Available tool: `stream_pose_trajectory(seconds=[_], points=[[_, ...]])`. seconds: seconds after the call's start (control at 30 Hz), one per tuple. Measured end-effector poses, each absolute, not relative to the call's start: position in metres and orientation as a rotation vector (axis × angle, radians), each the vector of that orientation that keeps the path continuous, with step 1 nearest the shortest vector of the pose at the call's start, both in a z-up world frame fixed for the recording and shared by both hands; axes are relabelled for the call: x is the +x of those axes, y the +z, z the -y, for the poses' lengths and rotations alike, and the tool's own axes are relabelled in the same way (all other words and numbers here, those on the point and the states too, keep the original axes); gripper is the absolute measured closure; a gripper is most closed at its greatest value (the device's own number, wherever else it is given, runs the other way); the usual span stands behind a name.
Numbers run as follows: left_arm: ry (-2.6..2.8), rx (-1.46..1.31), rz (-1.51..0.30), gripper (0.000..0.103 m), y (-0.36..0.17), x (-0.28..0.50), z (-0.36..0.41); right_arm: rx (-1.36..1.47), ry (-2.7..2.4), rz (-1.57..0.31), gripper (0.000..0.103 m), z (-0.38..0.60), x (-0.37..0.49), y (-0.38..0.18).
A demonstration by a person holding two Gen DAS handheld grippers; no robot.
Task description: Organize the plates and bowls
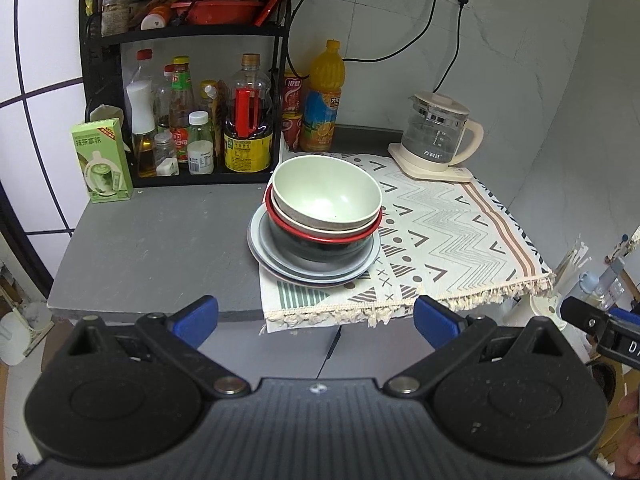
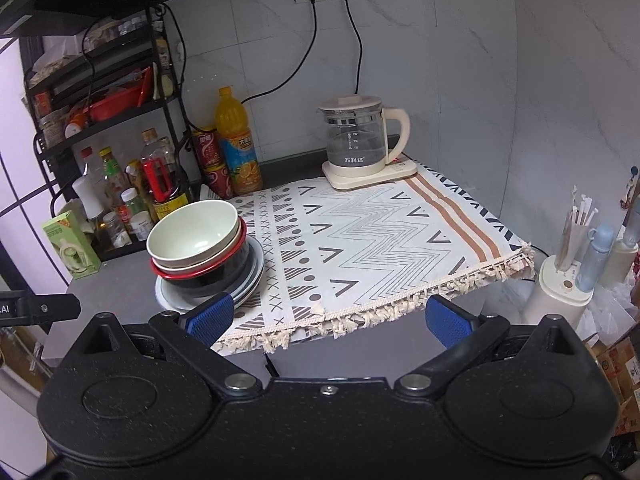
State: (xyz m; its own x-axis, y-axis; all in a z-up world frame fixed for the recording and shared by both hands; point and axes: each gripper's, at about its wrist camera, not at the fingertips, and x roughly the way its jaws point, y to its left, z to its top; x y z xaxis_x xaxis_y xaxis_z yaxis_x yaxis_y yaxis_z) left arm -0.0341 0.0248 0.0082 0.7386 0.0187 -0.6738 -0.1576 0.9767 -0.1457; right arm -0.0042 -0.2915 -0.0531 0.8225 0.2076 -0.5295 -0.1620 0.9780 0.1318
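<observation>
A stack stands at the left edge of the patterned cloth (image 1: 448, 224): a pale green bowl (image 1: 326, 190) on top, nested in a beige bowl and a black bowl with a red rim (image 1: 320, 246), all on grey plates (image 1: 280, 268). The stack also shows in the right wrist view, with the green bowl (image 2: 192, 232) above the plates (image 2: 252, 272). My left gripper (image 1: 316, 322) is open and empty, in front of the counter edge, short of the stack. My right gripper (image 2: 330, 320) is open and empty, before the cloth's fringe.
A black rack (image 1: 184, 92) with sauce bottles stands at the back left, a green box (image 1: 102, 160) beside it. An orange juice bottle (image 1: 322, 96) and red cans stand behind the stack. A glass kettle (image 1: 438, 136) stands at the back right. A white holder (image 2: 564, 296) stands off the counter's right.
</observation>
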Motion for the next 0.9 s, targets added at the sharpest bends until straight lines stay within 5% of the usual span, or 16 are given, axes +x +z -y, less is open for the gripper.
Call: stream_pose_trajectory(seconds=[0.9], points=[[0.080, -0.171, -0.722, 0.000, 0.007, -0.046, -0.017, 0.072, 0.210, -0.550, 0.000, 0.296, -0.015, -0.056]])
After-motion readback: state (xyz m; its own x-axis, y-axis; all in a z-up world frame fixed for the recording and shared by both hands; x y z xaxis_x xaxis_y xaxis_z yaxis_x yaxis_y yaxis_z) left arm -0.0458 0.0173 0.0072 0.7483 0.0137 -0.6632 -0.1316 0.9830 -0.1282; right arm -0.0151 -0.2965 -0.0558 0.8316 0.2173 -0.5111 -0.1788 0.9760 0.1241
